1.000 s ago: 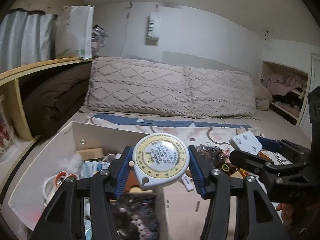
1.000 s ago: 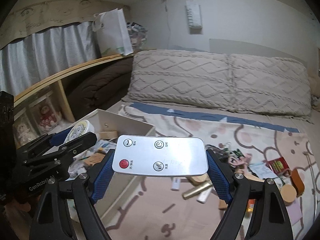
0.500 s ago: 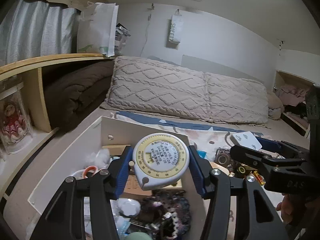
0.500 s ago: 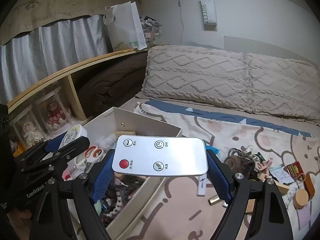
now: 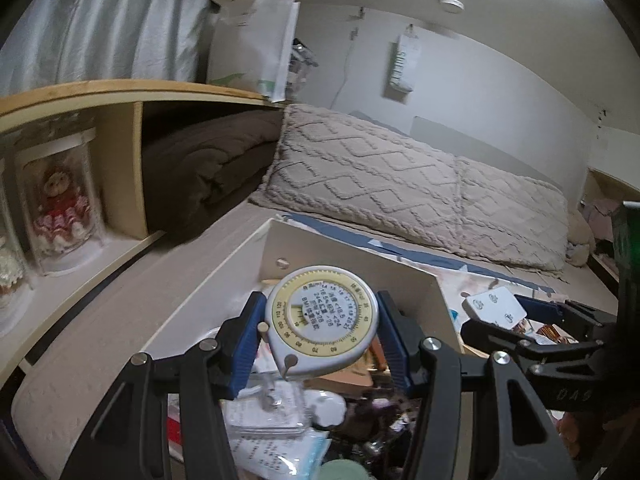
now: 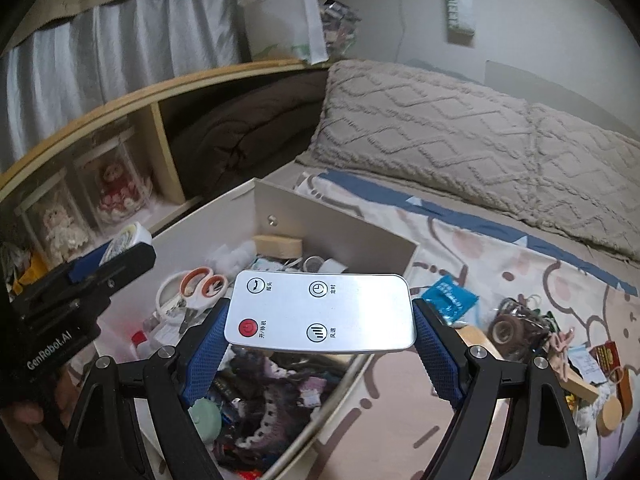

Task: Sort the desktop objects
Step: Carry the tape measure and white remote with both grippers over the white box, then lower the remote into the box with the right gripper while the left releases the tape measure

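Right wrist: remote crosswise in the right gripper; left gripper clamping upright tape measure.

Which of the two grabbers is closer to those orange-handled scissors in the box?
Probably left. The left gripper, clamping the tape measure, hangs just beside the scissors over the box. The right gripper, clamping the remote, sits over the box's near edge, slightly farther.

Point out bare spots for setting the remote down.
Bare printed bedsheet lies between the white open box and the small-item clutter on the right. The box interior is crowded: orange-handled scissors, dark knitted fabric.
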Available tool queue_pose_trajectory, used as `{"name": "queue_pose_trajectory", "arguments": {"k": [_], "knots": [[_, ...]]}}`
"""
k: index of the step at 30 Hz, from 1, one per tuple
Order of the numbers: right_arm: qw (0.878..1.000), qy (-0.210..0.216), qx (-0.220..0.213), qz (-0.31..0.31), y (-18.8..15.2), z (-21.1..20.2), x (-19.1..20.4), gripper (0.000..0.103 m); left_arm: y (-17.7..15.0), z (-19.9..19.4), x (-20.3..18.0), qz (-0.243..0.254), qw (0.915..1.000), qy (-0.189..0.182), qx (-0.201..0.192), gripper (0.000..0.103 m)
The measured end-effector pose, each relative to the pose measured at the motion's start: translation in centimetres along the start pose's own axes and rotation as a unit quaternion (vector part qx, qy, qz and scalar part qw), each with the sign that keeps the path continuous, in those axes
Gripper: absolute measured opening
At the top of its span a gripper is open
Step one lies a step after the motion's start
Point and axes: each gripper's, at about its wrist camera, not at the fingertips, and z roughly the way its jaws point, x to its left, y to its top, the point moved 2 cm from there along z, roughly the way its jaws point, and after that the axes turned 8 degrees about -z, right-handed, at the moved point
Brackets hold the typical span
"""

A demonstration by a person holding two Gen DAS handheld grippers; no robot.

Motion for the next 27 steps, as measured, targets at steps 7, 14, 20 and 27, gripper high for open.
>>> {"name": "queue_pose_trajectory", "arguments": {"k": [7,14,20,27], "knots": [[1.000,0.004,0.029,-0.011,1.2,2.9,1.2,0.086,-0.6,0.2,1.7,-0.006,0.9999,0.013,0.006,0.055],[0.998,-0.008,0.059,-0.022,2.4,6.2,1.6,0.087,-0.8,0.5,2.2,-0.003,0.9998,0.018,0.010,0.055],[0.996,-0.011,0.084,-0.038,3.5,9.0,1.7,0.086,-0.9,0.8,2.7,-0.005,0.9997,0.018,0.015,0.055],[0.989,-0.010,0.144,-0.031,3.5,12.4,1.1,0.086,-1.1,1.3,3.1,-0.001,0.9993,0.032,0.021,0.055]]}}
